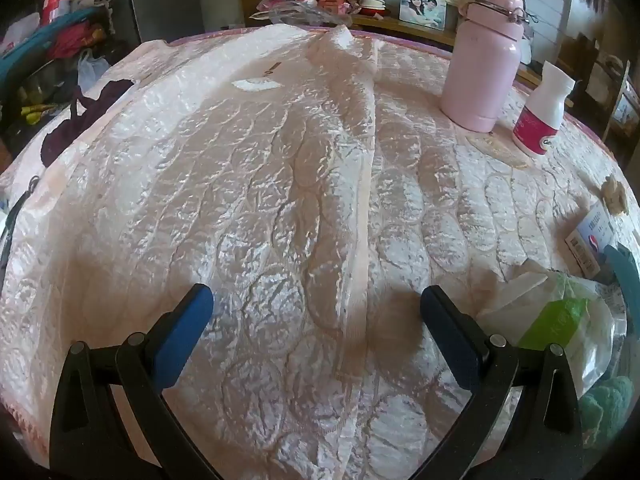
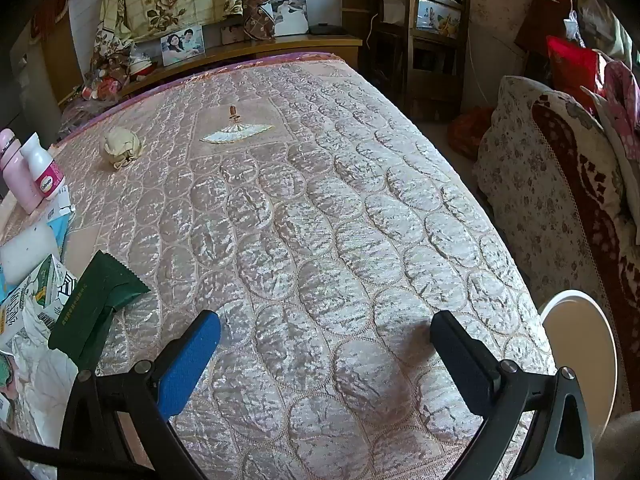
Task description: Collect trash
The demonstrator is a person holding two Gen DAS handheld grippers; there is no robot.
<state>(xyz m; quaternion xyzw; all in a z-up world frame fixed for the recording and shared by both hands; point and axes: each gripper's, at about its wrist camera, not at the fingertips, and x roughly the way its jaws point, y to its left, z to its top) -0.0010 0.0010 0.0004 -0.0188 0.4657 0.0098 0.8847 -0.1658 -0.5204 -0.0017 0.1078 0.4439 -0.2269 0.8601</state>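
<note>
My left gripper [image 1: 316,300] is open and empty above a quilted pink bedspread [image 1: 280,200]. To its right lies a green and white plastic wrapper [image 1: 560,316] and a printed card packet [image 1: 590,240]. A crumpled beige scrap [image 1: 614,198] lies further right. My right gripper [image 2: 326,326] is open and empty above the same bedspread [image 2: 340,220]. To its left lie a dark green wrapper [image 2: 94,304], a torn carton [image 2: 40,284] and white paper scraps [image 2: 36,376]. A crumpled beige paper ball [image 2: 122,146] lies far left on the bed.
A pink flask [image 1: 486,52] and a white pill bottle [image 1: 542,112] stand on the bed; both also show in the right wrist view [image 2: 18,172], [image 2: 44,168]. A white round bin [image 2: 580,356] stands beside the bed at right. A floral sofa [image 2: 560,200] lies beyond it.
</note>
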